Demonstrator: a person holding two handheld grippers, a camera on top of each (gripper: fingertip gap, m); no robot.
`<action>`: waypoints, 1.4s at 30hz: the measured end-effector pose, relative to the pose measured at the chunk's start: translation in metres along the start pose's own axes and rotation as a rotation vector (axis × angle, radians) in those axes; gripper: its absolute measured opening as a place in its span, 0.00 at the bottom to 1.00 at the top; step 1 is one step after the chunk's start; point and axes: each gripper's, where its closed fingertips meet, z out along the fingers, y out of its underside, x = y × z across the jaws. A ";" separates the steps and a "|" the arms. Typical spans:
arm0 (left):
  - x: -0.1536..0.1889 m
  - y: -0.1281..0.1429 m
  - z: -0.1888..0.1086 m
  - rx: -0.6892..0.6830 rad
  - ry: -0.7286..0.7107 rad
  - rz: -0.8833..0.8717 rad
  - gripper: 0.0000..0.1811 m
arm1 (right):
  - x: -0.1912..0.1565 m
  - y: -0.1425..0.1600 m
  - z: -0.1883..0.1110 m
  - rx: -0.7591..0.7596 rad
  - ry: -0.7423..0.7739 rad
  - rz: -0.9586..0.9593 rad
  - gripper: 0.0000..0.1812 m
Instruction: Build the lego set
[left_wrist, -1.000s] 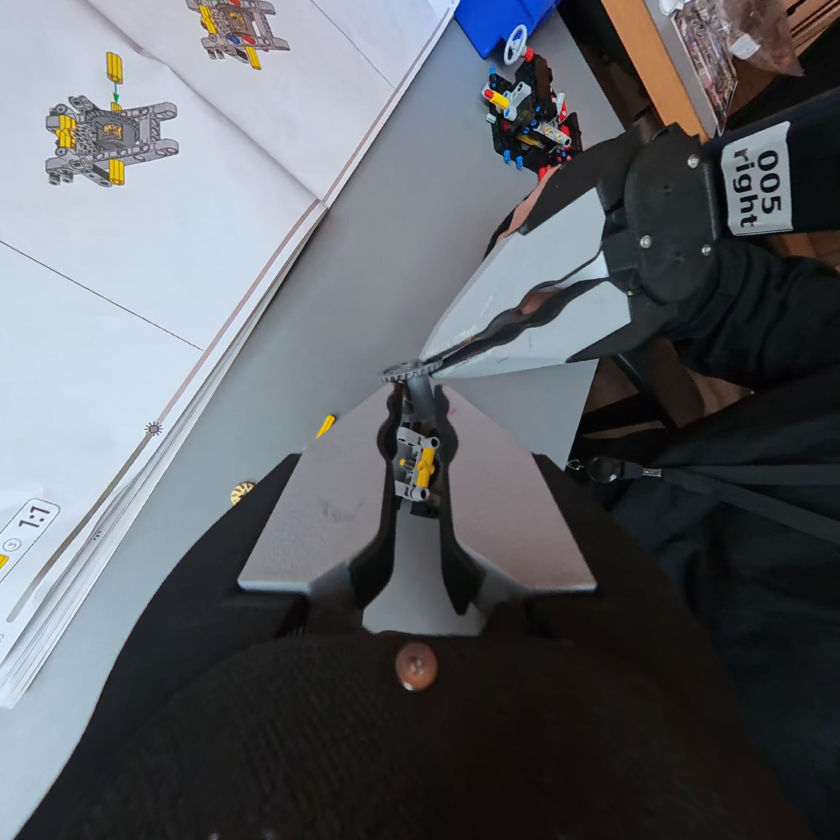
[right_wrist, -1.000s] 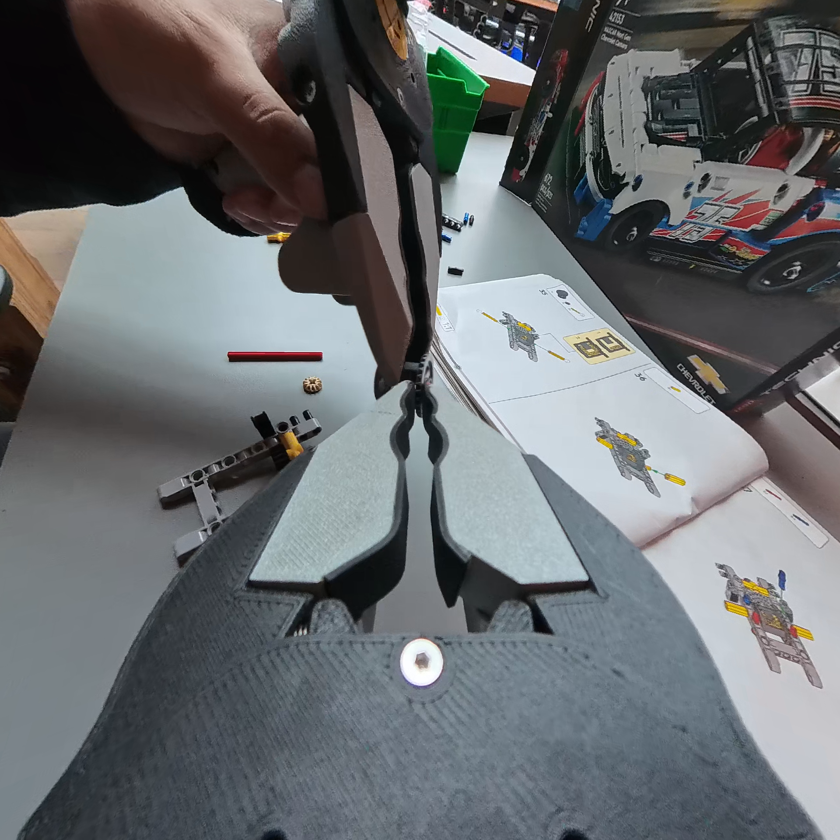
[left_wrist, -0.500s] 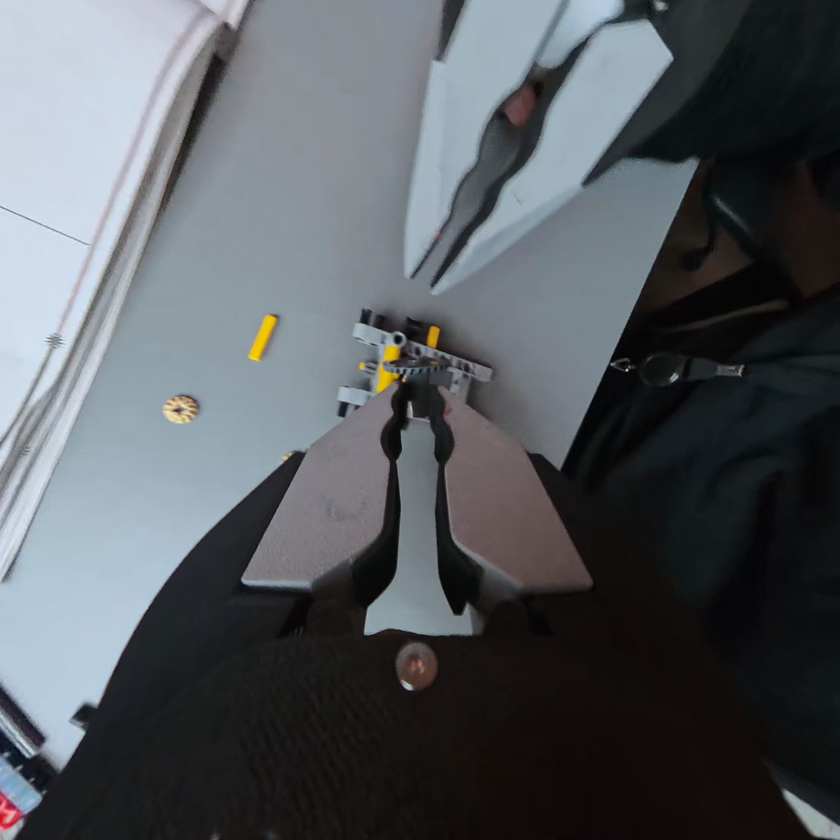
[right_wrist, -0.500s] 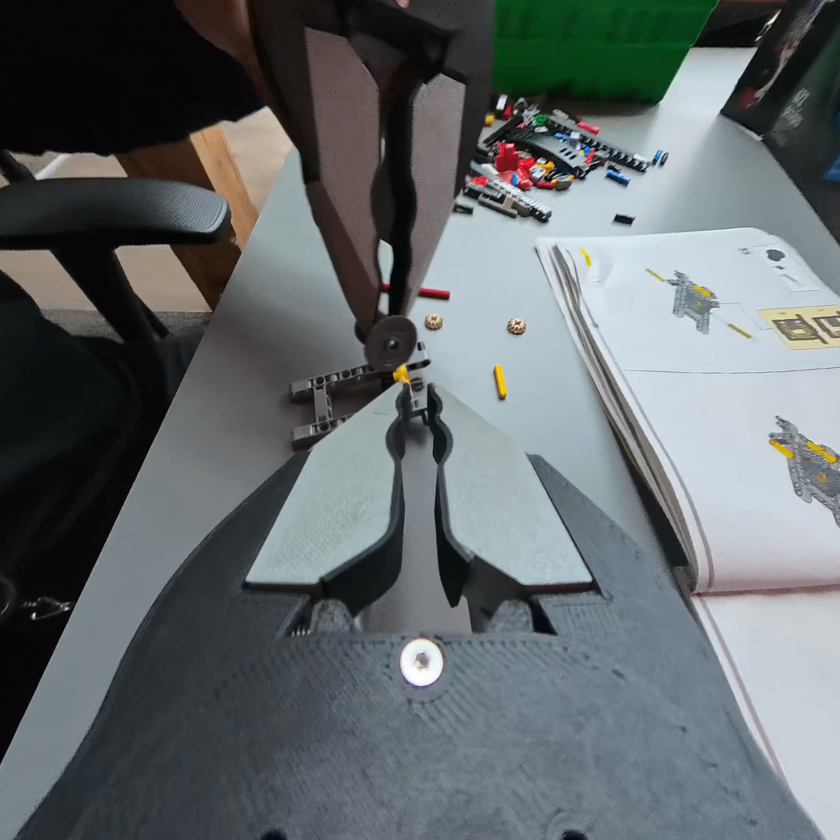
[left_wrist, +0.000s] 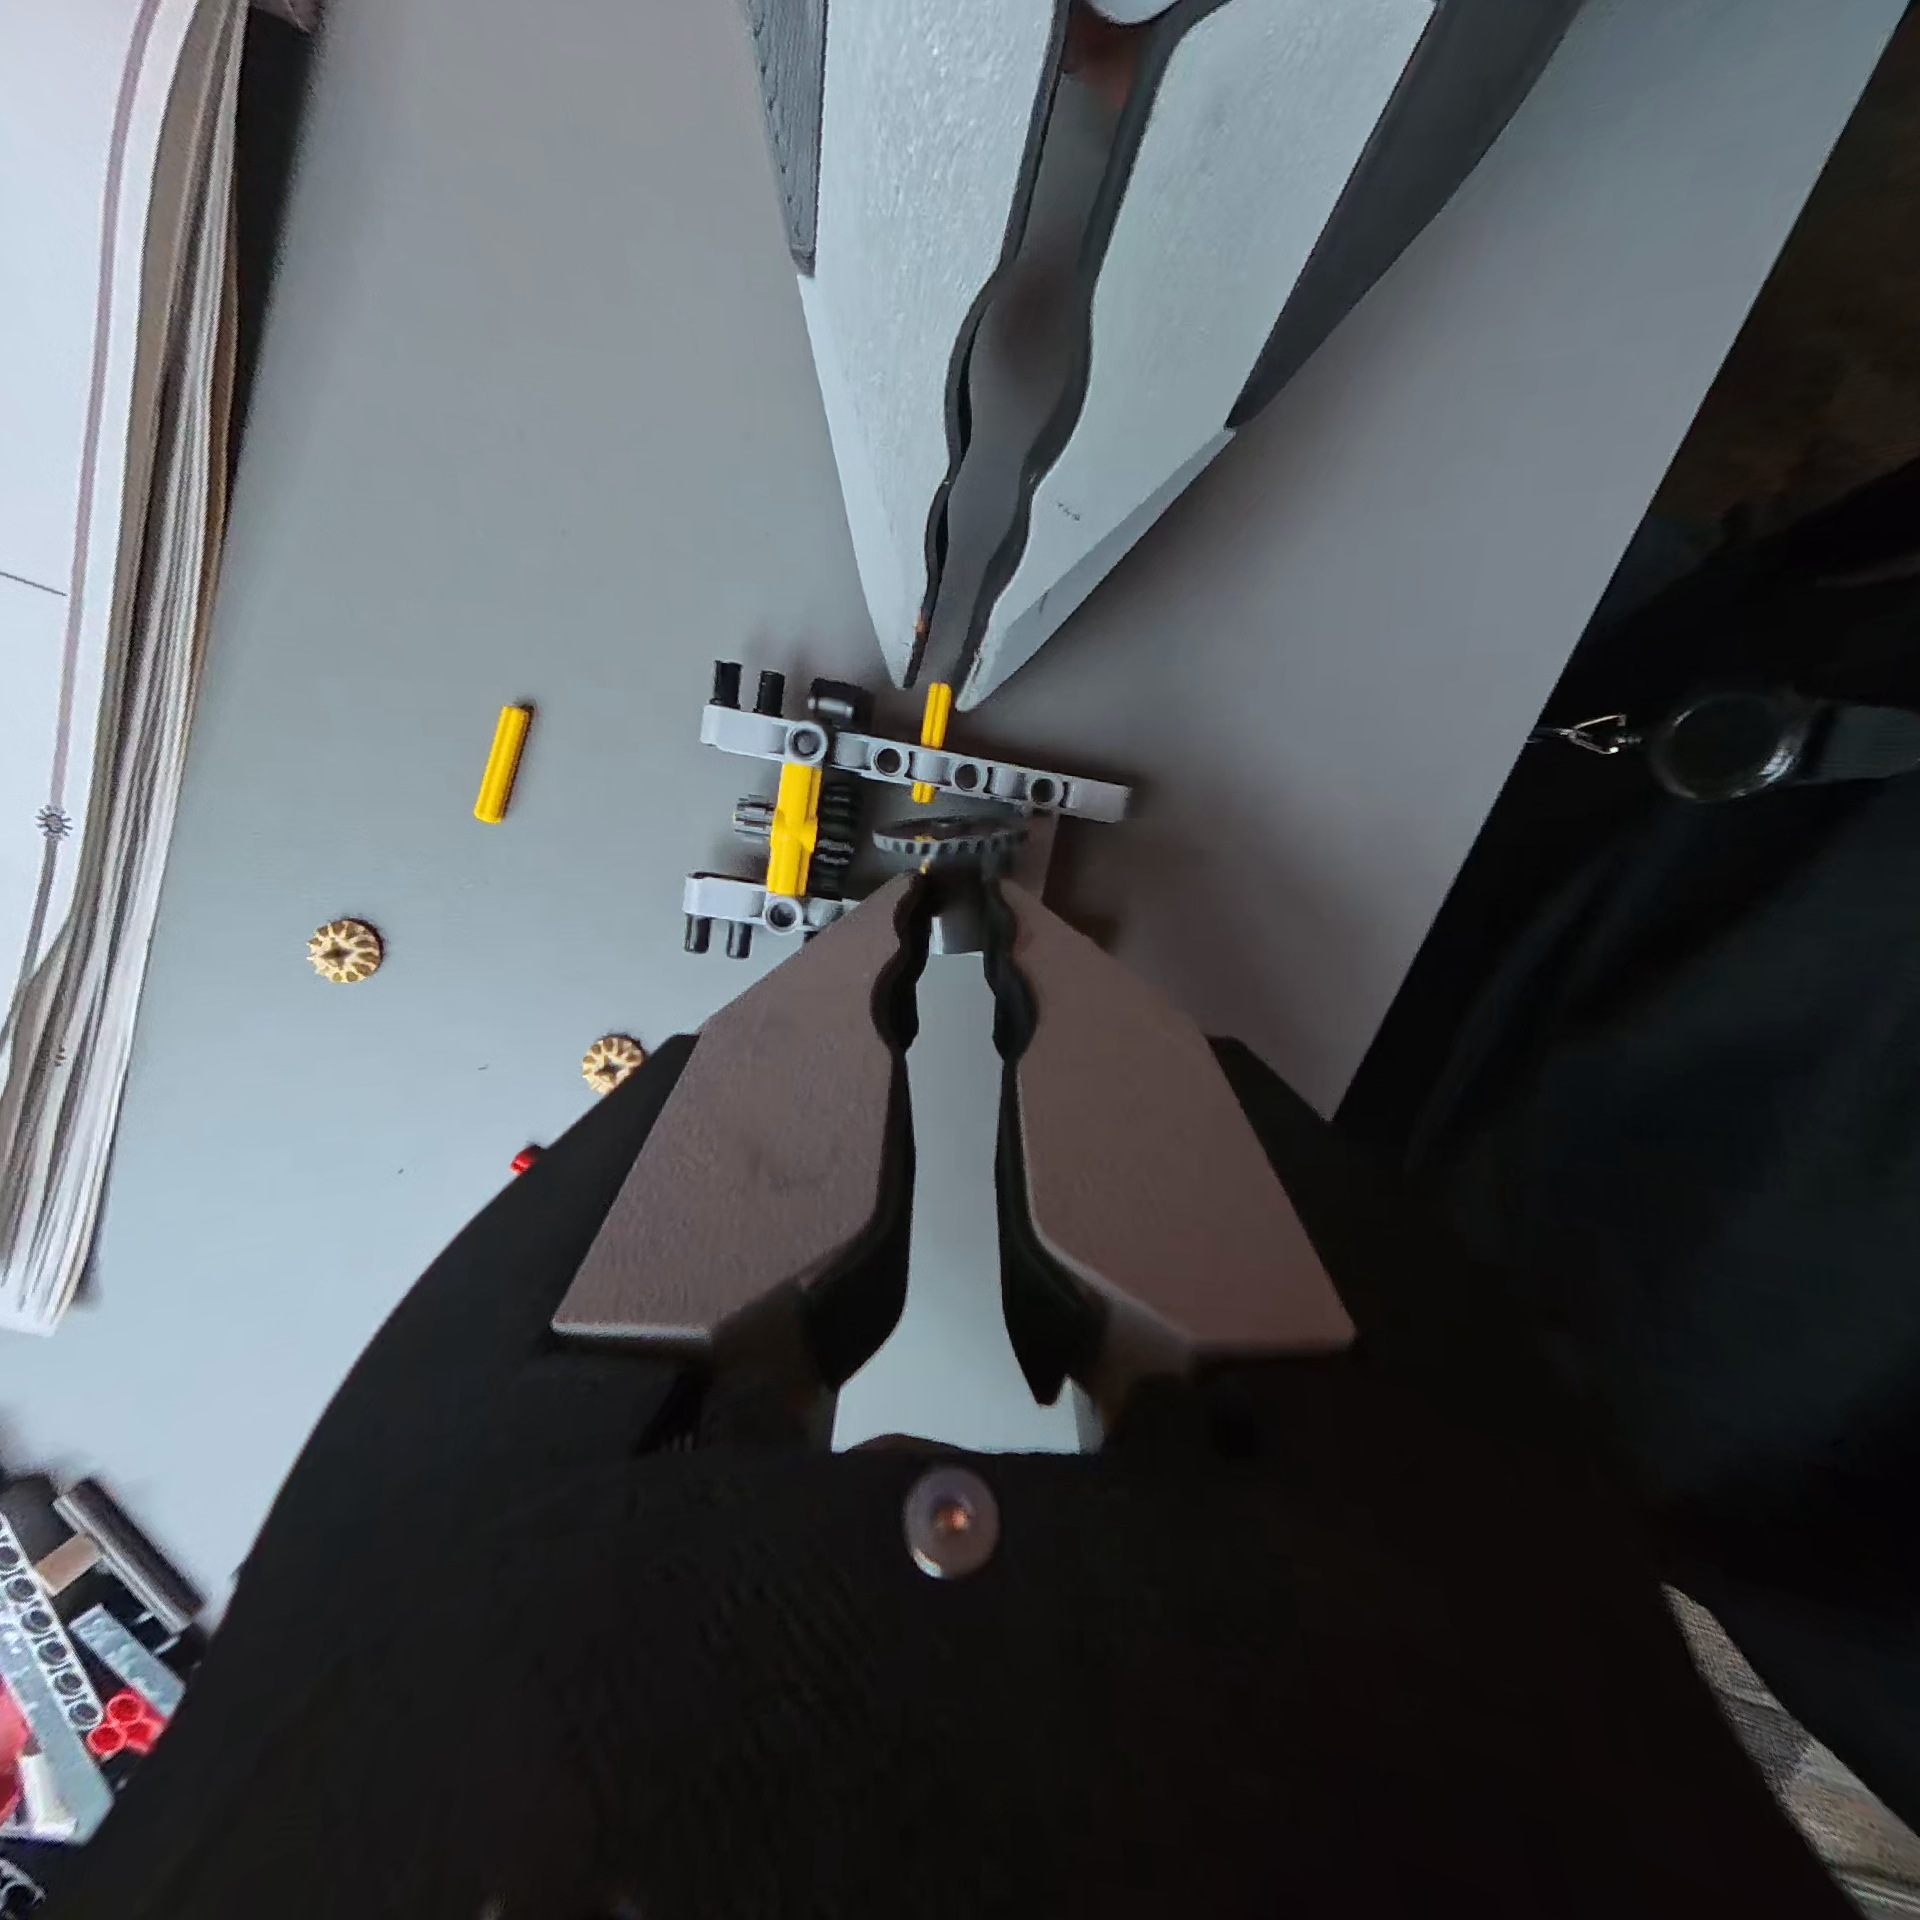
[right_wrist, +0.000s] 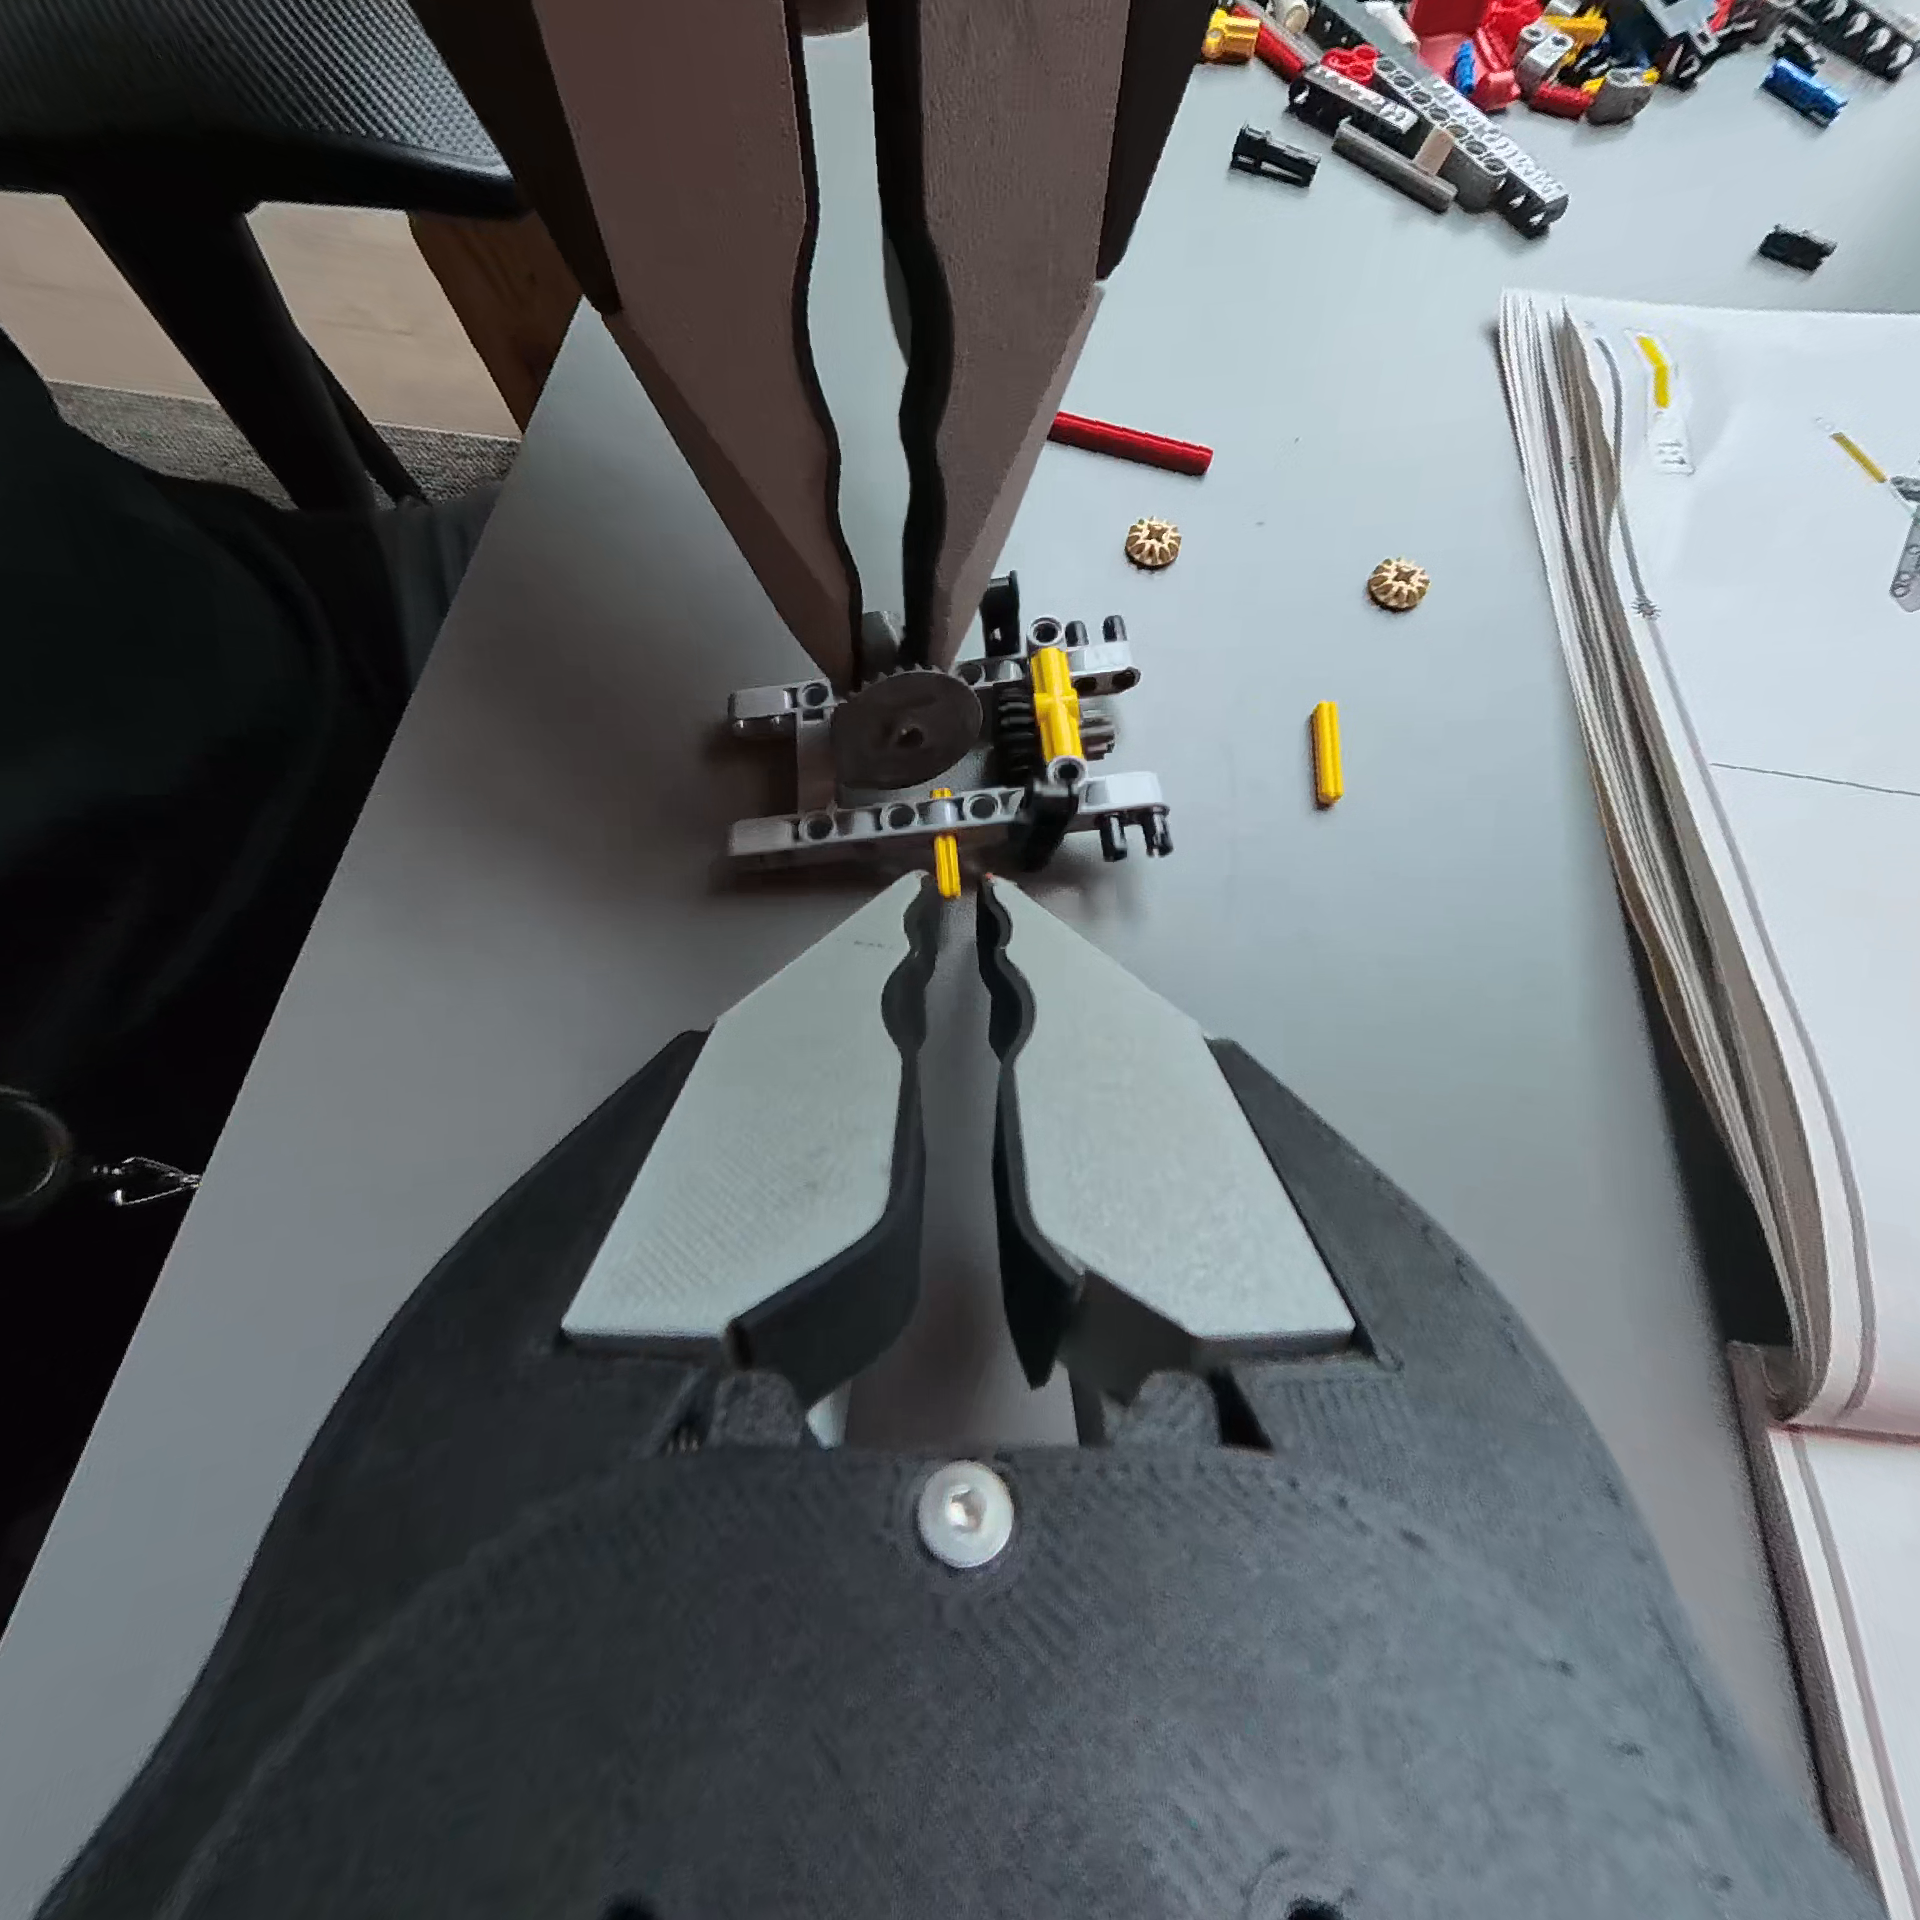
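One grey lego frame (right_wrist: 940, 764) lies flat on the grey table (right_wrist: 520, 935), near its edge. My left gripper (left_wrist: 951, 883) is clamped on the frame's dark gear (right_wrist: 904, 727). My right gripper (right_wrist: 951, 883) stands slightly apart, tips flanking a protruding yellow axle (right_wrist: 945, 862). A loose yellow pin (right_wrist: 1325, 753) and two tan gears (right_wrist: 1397, 582) lie beside it.

Both wrist cameras look steeply down from close by, facing each other across the shared lego frame (left_wrist: 914, 774) (right_wrist: 935, 821).
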 end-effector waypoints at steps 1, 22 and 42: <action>-0.001 -0.001 0.000 -0.002 -0.005 0.002 0.04 | 0.000 0.000 0.000 0.003 -0.001 0.004 0.02; -0.004 -0.004 0.004 -0.058 -0.020 0.030 0.04 | 0.001 0.004 0.007 -0.042 0.000 -0.010 0.01; -0.005 -0.003 0.006 -0.113 -0.004 0.042 0.04 | -0.001 0.006 0.007 -0.054 -0.018 -0.009 0.00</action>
